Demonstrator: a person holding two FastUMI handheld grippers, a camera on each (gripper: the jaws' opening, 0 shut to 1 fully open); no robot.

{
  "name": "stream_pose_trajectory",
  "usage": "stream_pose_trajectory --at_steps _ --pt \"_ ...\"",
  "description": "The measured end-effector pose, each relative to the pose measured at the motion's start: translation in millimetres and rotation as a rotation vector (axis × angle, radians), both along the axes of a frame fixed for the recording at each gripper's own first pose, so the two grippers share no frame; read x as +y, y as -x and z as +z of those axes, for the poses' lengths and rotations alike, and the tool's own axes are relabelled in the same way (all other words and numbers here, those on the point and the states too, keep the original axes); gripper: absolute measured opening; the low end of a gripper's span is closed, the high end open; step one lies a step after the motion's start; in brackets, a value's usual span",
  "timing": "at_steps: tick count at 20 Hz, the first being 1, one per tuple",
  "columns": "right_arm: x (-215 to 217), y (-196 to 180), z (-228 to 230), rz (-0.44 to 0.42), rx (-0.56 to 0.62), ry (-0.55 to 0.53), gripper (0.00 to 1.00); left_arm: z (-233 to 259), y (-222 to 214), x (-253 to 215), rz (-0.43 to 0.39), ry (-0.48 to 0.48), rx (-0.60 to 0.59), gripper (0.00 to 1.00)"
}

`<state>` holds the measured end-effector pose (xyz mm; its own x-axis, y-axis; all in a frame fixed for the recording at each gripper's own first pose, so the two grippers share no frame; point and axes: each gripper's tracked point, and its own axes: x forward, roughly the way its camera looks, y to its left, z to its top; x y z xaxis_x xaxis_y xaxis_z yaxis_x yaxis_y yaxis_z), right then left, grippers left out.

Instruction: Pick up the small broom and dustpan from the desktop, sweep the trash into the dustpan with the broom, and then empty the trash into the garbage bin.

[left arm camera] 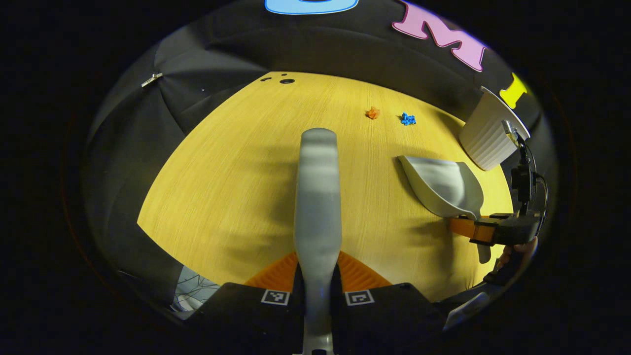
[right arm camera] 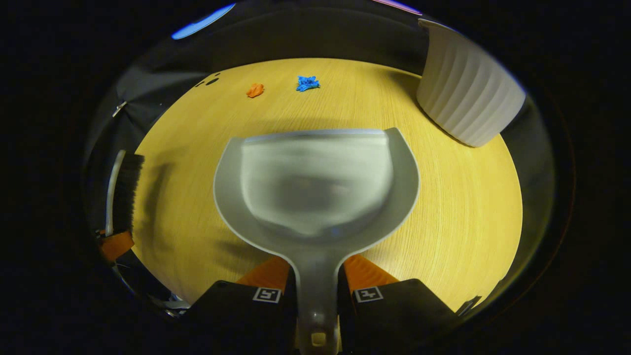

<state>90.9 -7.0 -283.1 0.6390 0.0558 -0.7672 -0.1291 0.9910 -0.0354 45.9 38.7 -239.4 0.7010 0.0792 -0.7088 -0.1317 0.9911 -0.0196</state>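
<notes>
In the left gripper view the left gripper (left arm camera: 318, 291) is pinching the broom (left arm camera: 318, 197) by its handle, both fingers pressing on it, the broom reaching forward above the wooden desktop (left arm camera: 236, 187); in the right gripper view the right gripper (right arm camera: 315, 291) is gripping the handle of the dustpan (right arm camera: 315, 187), a finger pressing on either side, and the pan's open mouth is facing away over the desktop; far across the wood an orange scrap (left arm camera: 373, 113) and a blue scrap (left arm camera: 407, 119) of trash are lying near each other but apart, close to the far edge, with bare wood lying between them and both tools; the white ribbed garbage bin (right arm camera: 468, 88) is standing at the far right, well apart from the scraps, and its inside is hidden from both cameras; the dustpan's scoop is looking blurred and I cannot tell whether anything is lying in it; at the left edge of the right gripper view the broom's dark bristles (right arm camera: 127, 190) are hanging over the desktop.
</notes>
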Motion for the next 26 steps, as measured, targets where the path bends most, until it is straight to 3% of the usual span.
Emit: stream_pose_trajectory --at_steps 3,4,8,13,14,16,18,19,25,26 --pt "-4 -3 -2 0.024 -0.019 0.005 0.42 3 -15 -3 -0.021 -0.022 -0.002 0.24" --pt "-4 -3 -3 0.027 -0.017 0.004 0.38 6 -25 -3 -0.032 -0.031 -0.004 0.27" --pt "-12 -4 4 0.034 -0.017 -0.024 0.38 20 -68 -1 -0.089 -0.054 -0.018 0.24" --pt "-40 4 20 0.083 -0.042 0.024 0.34 35 -154 15 -0.180 -0.142 0.001 0.27" --pt "-45 4 22 0.099 -0.049 0.044 0.41 37 -172 16 -0.195 -0.147 0.008 0.27" --pt "-53 6 24 0.120 -0.058 0.074 0.38 39 -209 18 -0.214 -0.161 0.025 0.24" --pt "-57 4 21 0.126 -0.052 0.078 0.34 42 -246 20 -0.242 -0.239 0.030 0.27" --pt "-57 3 19 0.130 -0.041 0.073 0.38 42 -262 17 -0.278 -0.283 0.035 0.27" --pt "-61 -7 11 0.170 -0.006 0.080 0.34 44 -342 -14 -0.575 -0.572 0.075 0.27" --pt "-61 -6 8 0.177 0.003 0.077 0.41 46 -353 -20 -0.619 -0.612 0.071 0.27"
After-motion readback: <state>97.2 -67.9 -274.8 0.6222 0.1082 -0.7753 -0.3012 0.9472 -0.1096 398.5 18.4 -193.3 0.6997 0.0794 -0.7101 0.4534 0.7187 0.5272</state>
